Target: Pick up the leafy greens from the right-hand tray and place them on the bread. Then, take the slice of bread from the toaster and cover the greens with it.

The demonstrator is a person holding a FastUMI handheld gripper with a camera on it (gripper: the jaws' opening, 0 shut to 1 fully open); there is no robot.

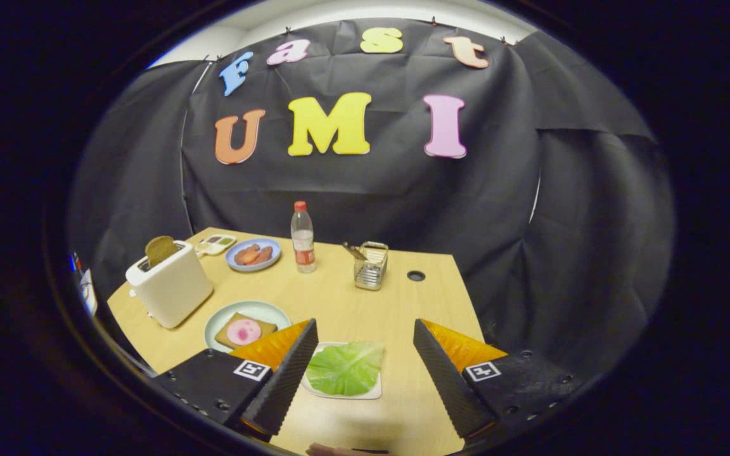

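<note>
Light wooden table (365,304) with a round cable hole (416,275) near its far edge. Resting directly on it: a white toaster (170,290) at the near left; a pale green plate (258,311) beside the toaster; a white square tray (345,391) between the open gripper (365,370) fingers. Toward the far edge stand a small dish (215,244), a blue plate (253,254), a red-capped bottle (302,237) and a wire caddy (371,266).

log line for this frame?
gripper: open, empty | green lettuce leaf: on white tray, between fingers | brown toast slice: in white toaster
</note>
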